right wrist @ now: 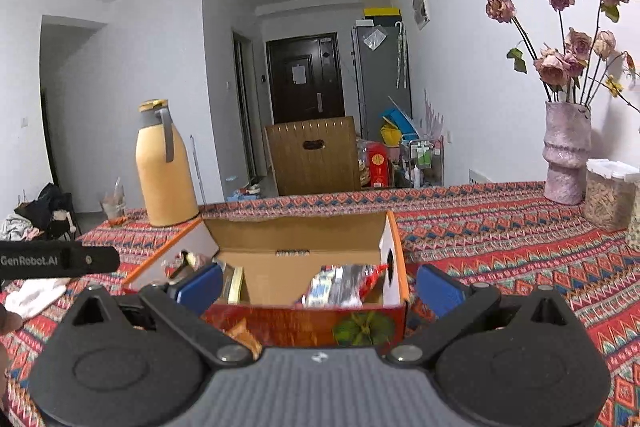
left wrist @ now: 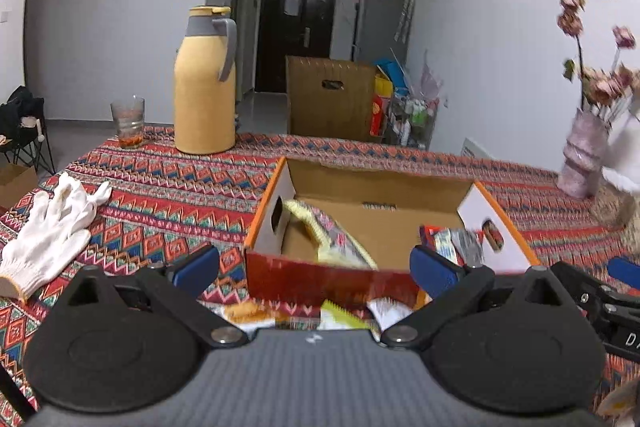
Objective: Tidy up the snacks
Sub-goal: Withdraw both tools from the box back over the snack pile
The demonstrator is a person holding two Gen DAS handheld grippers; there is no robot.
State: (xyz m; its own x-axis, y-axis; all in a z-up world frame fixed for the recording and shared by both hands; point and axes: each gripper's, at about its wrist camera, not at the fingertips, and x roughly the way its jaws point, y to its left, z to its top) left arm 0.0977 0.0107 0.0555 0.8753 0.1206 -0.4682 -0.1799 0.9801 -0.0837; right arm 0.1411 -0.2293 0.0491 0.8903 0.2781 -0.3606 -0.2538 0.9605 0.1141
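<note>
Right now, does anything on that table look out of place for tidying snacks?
Yes: a pair of white work gloves lies crumpled on the patterned tablecloth, left of the open snack box. A few snack packets still sit outside the box, against its near wall.

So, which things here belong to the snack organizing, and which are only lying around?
Belongs:
cardboard box
snack packets inside the box
loose snacks before the box

Lying about:
yellow thermos
glass
white gloves
flower vase
</note>
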